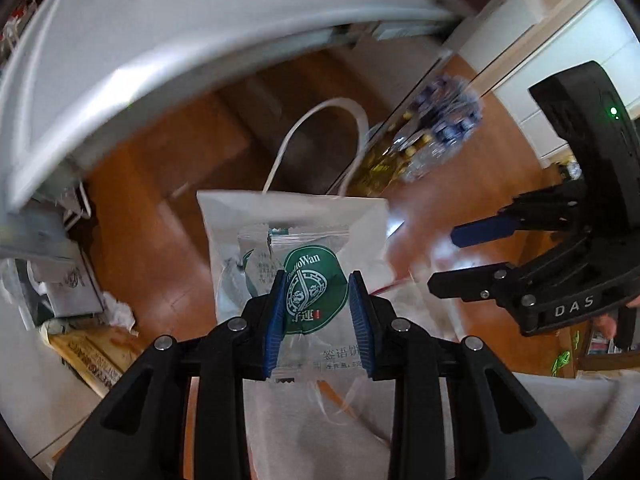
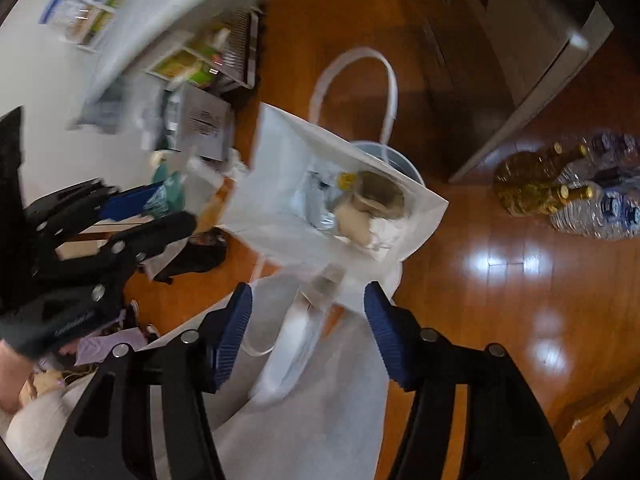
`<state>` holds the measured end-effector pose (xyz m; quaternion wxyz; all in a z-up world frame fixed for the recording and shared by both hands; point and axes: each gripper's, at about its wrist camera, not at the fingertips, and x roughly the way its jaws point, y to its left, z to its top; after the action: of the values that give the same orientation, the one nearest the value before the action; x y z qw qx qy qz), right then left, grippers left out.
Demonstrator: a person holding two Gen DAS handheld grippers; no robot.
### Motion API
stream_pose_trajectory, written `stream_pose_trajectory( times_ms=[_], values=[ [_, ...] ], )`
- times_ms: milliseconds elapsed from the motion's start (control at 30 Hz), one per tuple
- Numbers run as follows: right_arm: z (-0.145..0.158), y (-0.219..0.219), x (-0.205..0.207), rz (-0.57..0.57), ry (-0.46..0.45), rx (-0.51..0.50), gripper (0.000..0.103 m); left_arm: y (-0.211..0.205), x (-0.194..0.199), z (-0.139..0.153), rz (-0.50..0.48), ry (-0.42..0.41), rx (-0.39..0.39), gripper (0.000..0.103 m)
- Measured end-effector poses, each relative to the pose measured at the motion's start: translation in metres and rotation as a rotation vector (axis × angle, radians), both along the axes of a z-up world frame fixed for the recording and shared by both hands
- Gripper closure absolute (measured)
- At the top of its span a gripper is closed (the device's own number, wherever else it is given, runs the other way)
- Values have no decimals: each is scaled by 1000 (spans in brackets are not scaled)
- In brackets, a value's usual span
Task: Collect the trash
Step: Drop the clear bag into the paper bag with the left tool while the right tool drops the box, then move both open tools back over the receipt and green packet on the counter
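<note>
Left gripper (image 1: pixel 319 316): blue-padded jaws clamp a clear plastic wrapper with green round logo (image 1: pixel 312 280).
Behind: white non-woven bag with looped handle (image 1: pixel 248 220).
Right gripper (image 1: pixel 460 258): jaws parted.

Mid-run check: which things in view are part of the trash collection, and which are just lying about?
In the job:
- green snack wrapper, between the left tool's pads
- white bag, already holding rubbish
- right tool, open at the bag's near edge

Lying about:
- bottles on the floor
- grey box
- wooden floor
</note>
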<state>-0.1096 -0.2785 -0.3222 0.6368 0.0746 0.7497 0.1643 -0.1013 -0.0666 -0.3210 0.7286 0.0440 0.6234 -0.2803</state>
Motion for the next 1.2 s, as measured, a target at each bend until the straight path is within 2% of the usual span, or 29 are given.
stream_pose_trajectory(
  times_ms=[67, 200, 300, 333, 400, 500, 733, 833, 900, 933, 967, 1033, 1067, 1100, 1200],
  values=[
    [-5, -4, 8, -36, 4, 3, 44, -2, 6, -12, 7, 26, 14, 71],
    [6, -9, 4, -43, -23, 4, 43, -1, 16, -31, 22, 71, 47, 71],
    [12, -18, 4, -55, -29, 3, 39, -7, 16, -38, -15, 84, 76, 69],
    [16, -21, 3, -62, -33, 6, 37, -9, 15, -39, -30, 83, 87, 64],
    [22, -25, 3, -69, -39, 3, 35, -11, 16, -41, -38, 89, 95, 32],
    [26, -32, 3, -71, -50, -17, 32, -13, 18, -39, -34, 82, 105, 24],
    [41, -37, 6, -75, -75, -45, 32, -10, 17, -27, -46, 76, 113, 24],
    [73, -25, 9, -12, -167, -101, 32, -6, 12, -6, -52, 54, 109, 24],
    [99, -15, 14, 36, -258, -140, 27, -2, 7, 18, -60, 17, 89, 24],
    [122, -8, 18, 54, -348, -157, 19, 1, 5, 30, -61, -5, 80, 23],
    [135, -5, 21, 59, -401, -158, 10, 5, 4, 48, -58, -41, 61, 22],
    [166, 3, 33, 72, -543, -147, 4, 14, 6, 75, -36, -106, 27, 21],
    [177, 8, 41, 80, -594, -138, 4, 20, 9, 89, -17, -142, 9, 16],
    [183, 11, 49, 83, -621, -130, 4, 29, 15, 106, 15, -191, -12, 9],
    [190, 26, 89, 84, -648, -91, 4, 54, 47, 139, 117, -295, -53, 6]
  ],
)
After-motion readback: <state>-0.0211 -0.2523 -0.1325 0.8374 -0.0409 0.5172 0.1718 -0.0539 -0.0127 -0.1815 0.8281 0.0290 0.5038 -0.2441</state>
